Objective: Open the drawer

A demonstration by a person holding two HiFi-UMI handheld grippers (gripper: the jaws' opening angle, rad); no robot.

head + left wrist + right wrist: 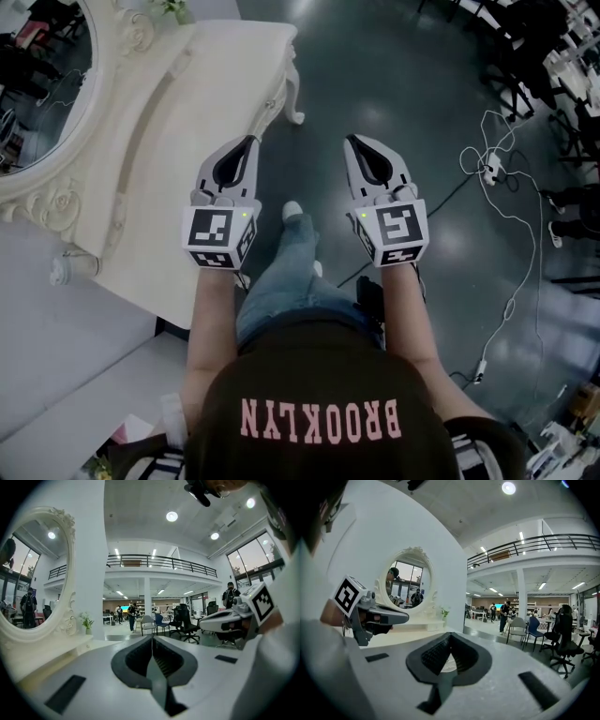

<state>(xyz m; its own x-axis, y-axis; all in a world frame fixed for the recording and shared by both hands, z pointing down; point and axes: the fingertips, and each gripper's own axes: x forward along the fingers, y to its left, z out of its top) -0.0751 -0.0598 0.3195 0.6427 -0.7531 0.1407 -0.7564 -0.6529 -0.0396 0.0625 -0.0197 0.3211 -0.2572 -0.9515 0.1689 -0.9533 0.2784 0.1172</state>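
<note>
A white carved dressing table with an oval mirror stands at the left in the head view. I cannot make out its drawer front from above. My left gripper hangs over the floor just off the table's front edge, jaws shut and empty. A little to its right my right gripper is level with it, also shut and empty. In the left gripper view the jaws meet, with the mirror and table top to the left. In the right gripper view the shut jaws point past the mirror.
A small potted plant sits on the table's far end. White cables and a power strip lie on the dark floor at the right. Office chairs and several people stand far back in the hall. My foot is between the grippers.
</note>
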